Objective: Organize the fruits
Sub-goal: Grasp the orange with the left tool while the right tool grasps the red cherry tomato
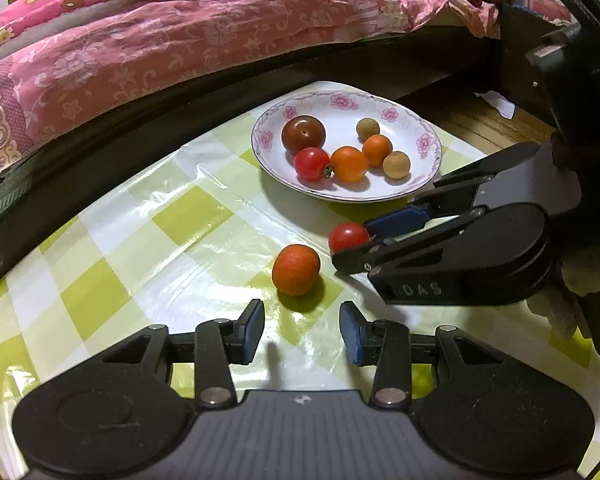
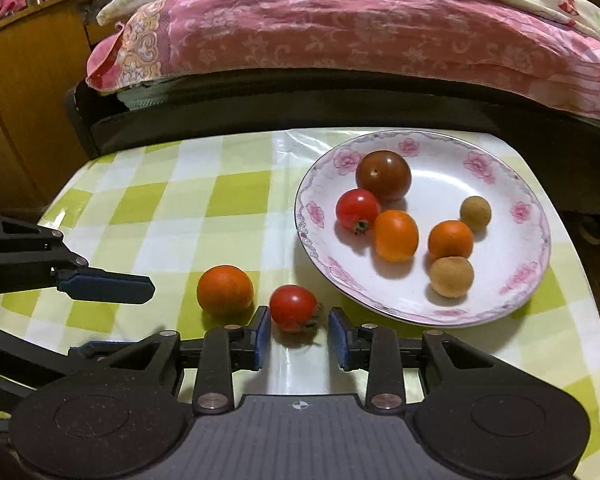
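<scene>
A white floral plate [image 1: 430,148] [image 2: 512,272] holds several fruits: a dark tomato [image 2: 383,175], a red cherry tomato [image 2: 356,209], two orange fruits and two tan longans. Two fruits lie on the checked cloth: an orange-red tomato [image 1: 296,269] [image 2: 225,290] and a red cherry tomato [image 1: 347,237] [image 2: 294,306]. My left gripper [image 1: 302,330] is open, just short of the orange-red tomato. My right gripper [image 2: 296,336] [image 1: 350,242] is open, its pads either side of the red cherry tomato with a gap on the right side.
The green and white checked tablecloth [image 2: 172,208] covers a small table. A bed with a pink floral quilt [image 2: 340,40] runs along the far edge. A wooden cabinet [image 2: 24,92] stands at the left in the right wrist view.
</scene>
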`<state>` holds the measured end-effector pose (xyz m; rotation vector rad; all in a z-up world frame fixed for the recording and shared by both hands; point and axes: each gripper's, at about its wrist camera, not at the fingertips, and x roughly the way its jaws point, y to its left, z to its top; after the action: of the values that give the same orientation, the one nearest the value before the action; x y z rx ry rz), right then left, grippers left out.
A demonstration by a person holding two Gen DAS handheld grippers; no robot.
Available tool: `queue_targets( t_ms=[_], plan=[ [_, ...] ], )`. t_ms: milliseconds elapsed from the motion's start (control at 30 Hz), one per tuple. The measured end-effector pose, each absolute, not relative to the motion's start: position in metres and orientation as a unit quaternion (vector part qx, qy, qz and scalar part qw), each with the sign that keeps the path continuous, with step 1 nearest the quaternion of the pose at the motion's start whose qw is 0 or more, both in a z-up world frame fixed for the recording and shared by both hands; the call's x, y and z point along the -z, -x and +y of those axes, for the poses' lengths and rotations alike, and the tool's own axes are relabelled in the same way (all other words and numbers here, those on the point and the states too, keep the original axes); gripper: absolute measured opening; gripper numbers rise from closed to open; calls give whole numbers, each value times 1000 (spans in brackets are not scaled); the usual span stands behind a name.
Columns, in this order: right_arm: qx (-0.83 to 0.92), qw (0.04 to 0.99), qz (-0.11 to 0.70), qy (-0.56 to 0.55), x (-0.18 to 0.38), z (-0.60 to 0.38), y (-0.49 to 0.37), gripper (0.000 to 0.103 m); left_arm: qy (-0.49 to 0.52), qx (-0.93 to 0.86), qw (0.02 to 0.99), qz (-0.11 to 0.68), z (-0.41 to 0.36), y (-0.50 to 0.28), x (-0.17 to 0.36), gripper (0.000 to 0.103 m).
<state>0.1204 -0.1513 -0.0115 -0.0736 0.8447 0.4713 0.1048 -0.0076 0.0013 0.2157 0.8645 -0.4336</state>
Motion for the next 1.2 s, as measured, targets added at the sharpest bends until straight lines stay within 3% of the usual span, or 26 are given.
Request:
queue_targets(
  t_ms=[733,1100,1200],
  plan=[
    [-205,872,444,7,13,-182,-110,26,-106,200,886,405,-25,-140,20,48],
    [-212,870,444,23,11,-181,-110,25,-101,208,879,416,-21,-129,16,38],
    [-217,867,447,30,9,-181,-106,15,-103,220,874,422,-20,-117,13,38]
  ],
)
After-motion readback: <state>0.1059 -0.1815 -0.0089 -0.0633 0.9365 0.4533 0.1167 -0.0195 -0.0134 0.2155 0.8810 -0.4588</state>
